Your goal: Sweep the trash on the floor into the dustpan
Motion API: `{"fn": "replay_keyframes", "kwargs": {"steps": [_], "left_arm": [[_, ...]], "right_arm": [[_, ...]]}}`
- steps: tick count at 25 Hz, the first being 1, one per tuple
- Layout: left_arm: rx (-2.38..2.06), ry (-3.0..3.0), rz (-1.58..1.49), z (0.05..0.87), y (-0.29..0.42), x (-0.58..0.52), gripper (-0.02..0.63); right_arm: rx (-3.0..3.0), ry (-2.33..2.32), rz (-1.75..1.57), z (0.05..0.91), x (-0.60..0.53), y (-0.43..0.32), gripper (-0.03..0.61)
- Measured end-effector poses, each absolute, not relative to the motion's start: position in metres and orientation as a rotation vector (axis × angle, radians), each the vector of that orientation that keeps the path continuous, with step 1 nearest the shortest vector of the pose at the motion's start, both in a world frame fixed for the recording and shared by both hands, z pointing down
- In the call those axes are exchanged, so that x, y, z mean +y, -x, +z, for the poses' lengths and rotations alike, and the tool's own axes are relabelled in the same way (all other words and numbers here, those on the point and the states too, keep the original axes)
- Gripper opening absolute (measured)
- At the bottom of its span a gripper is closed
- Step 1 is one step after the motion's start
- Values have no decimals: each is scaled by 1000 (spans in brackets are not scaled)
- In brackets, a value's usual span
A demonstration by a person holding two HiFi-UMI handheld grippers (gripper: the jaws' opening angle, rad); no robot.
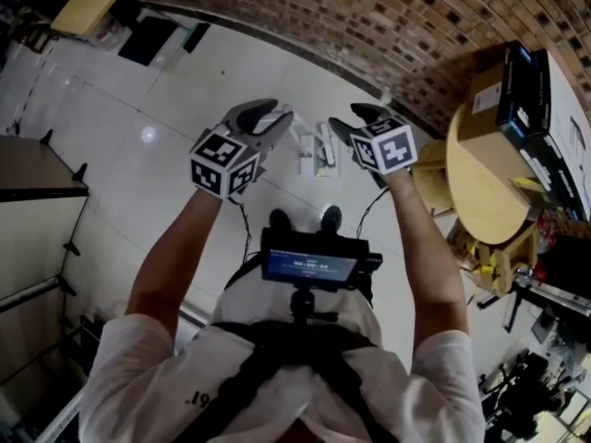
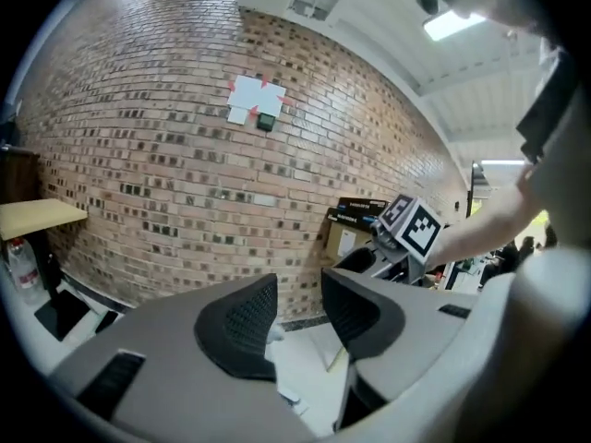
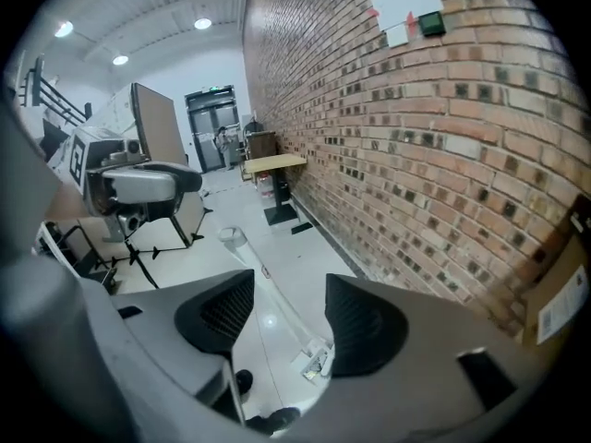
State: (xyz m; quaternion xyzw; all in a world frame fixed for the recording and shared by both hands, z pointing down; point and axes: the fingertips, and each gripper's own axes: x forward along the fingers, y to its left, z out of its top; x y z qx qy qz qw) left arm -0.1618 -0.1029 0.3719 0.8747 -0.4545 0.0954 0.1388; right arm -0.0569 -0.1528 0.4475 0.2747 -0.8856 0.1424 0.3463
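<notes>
A white long-handled dustpan and broom set (image 1: 314, 150) lies on the pale floor near the brick wall, between my two raised grippers. In the right gripper view its handle (image 3: 268, 289) runs down to the pan end (image 3: 314, 363), where a few small bits show. My left gripper (image 1: 270, 118) is open, and its jaws (image 2: 300, 312) hold nothing. They frame a white part of the set (image 2: 291, 363) lying on the floor beyond. My right gripper (image 1: 353, 121) is open and empty too (image 3: 288, 317). Both grippers hang above the set without touching it. I cannot make out any loose trash on the floor.
The brick wall (image 1: 369, 17) runs along the far side. A round wooden table (image 1: 485, 187) with boxes (image 1: 517, 90) stands at the right. A small table (image 3: 272, 164) stands against the wall farther along, with tripod stands (image 3: 138, 247) to the left. My shoes (image 1: 305, 218) are just behind the set.
</notes>
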Motion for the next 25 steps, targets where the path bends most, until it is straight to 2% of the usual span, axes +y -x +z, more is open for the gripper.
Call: {"fn": "replay_keyframes", "kwargs": {"steps": [3, 6, 8, 9, 14, 25], "left_arm": [[-1301, -2555, 223, 359, 136, -103, 107], [-1302, -2548, 172, 350, 116, -102, 40], [-1291, -2549, 149, 344, 103, -99, 33], [-1287, -2550, 140, 342, 96, -98, 6], [-1311, -2519, 116, 339, 61, -88, 0], [-1442, -2382, 69, 349, -35, -45, 0]], "right_arm": [[-2313, -789, 401, 442, -154, 44, 218], [-2365, -858, 459, 428, -155, 31, 140], [-2400, -887, 487, 418, -157, 22, 106], [-2416, -893, 491, 414, -156, 18, 93], [-2482, -844, 466, 399, -144, -7, 29], [-2534, -650, 494, 409, -98, -97, 9]]}}
